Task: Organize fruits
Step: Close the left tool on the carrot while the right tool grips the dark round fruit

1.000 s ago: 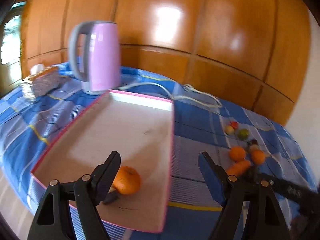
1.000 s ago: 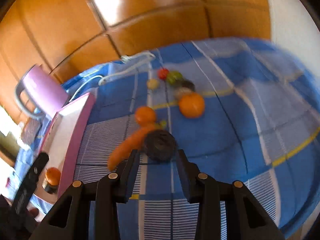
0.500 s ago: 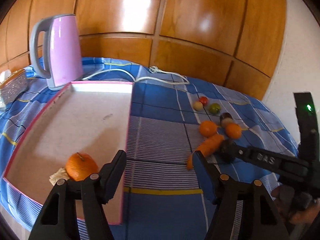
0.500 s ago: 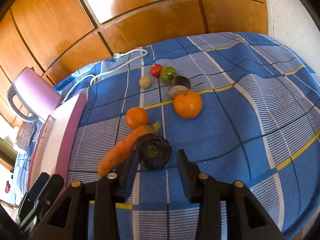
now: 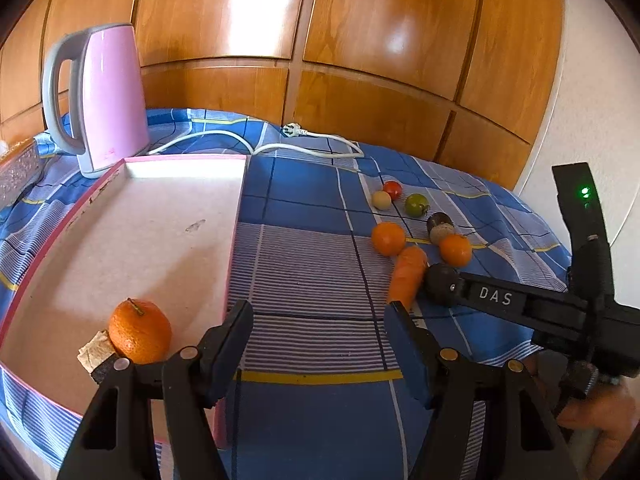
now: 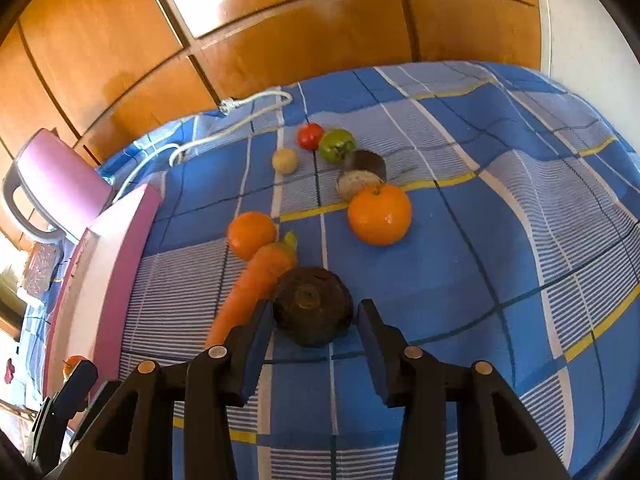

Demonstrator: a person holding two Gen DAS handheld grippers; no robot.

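Observation:
A pink-rimmed tray [image 5: 236,216] holds one orange [image 5: 140,330] at its near left. On the blue checked cloth lie two oranges [image 6: 379,214] [image 6: 251,234], a carrot [image 6: 250,286], a dark round fruit [image 6: 313,305], a red tomato [image 6: 310,136], a green fruit [image 6: 337,145], a pale small fruit [image 6: 285,161] and a brown cut piece [image 6: 360,178]. My right gripper [image 6: 316,334] is open, its fingers either side of the dark round fruit; it also shows in the left wrist view [image 5: 496,298]. My left gripper [image 5: 320,332] is open and empty above the cloth beside the tray's right rim.
A pink kettle [image 5: 102,96] stands behind the tray, its white cord [image 5: 280,146] lying across the cloth. A wooden panel wall [image 5: 360,60] runs along the back. A shiny silver box [image 5: 18,172] sits at the far left.
My left gripper has swung right and away from the orange in the tray. My right gripper has moved forward, so the dark round fruit now lies between its fingers.

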